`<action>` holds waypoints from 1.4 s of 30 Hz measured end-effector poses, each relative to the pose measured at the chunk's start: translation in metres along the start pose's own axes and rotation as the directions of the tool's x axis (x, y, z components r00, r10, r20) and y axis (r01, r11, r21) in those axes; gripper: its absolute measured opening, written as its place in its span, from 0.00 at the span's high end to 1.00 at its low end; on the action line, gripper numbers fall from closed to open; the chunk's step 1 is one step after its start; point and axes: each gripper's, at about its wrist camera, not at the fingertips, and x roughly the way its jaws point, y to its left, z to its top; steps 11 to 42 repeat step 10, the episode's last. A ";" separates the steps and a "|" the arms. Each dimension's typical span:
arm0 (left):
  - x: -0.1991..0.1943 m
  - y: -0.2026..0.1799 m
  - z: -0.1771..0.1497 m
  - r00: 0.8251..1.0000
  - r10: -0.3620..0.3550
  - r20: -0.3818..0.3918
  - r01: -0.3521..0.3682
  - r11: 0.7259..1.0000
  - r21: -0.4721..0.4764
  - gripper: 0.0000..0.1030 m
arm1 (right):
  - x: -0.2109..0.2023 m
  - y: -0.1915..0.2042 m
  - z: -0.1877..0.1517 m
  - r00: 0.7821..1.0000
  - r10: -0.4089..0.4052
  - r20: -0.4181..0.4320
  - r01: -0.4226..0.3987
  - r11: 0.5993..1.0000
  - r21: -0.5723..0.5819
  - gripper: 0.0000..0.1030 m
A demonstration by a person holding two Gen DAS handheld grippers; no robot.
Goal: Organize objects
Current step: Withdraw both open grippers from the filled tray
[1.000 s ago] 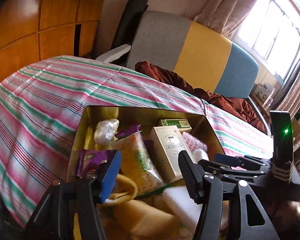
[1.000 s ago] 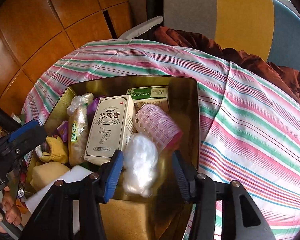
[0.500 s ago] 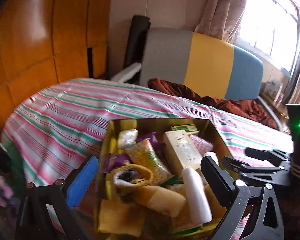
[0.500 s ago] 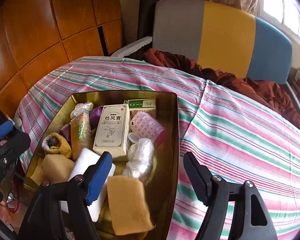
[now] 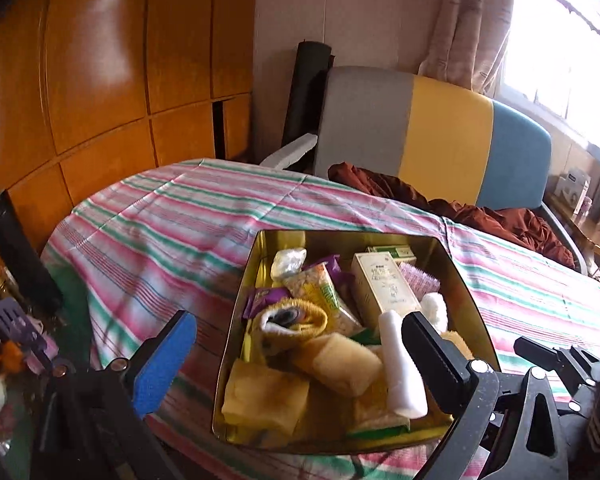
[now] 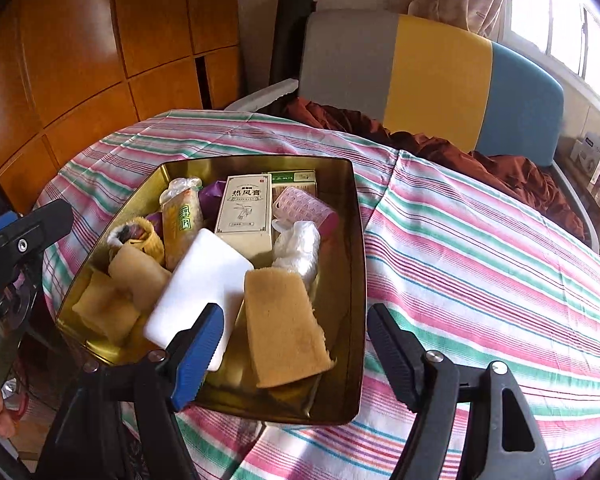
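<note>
Both tongs, left [image 5: 296,348] and right [image 6: 296,340], gape empty (tilted downward).

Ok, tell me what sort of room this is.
Probably a living room or bedroom at home: a sofa with a rumpled blanket, curtains at a window, wooden cabinets, and a table under a striped cloth.

a lived-in home room: a worktop under a striped cloth [image 6: 480,240], orange wooden cabinet doors [image 5: 100,80], a grey, yellow and blue padded chair back [image 6: 432,76], curtains [image 5: 468,20] beside a bright window [image 5: 560,60].

Gold tin [image 6: 352,240], pink-green striped cloth [image 6: 480,264]
</note>
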 end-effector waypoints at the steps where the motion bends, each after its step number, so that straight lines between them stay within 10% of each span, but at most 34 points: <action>1: 0.000 0.000 -0.001 1.000 0.002 -0.004 -0.002 1.000 -0.002 0.00 | -0.001 0.001 -0.002 1.000 -0.005 0.002 0.005 1.000 0.000 0.27; 42: -0.004 0.002 -0.009 1.000 0.001 0.015 -0.001 1.000 0.001 0.00 | -0.003 0.005 -0.008 1.000 -0.016 0.012 0.016 1.000 0.003 0.27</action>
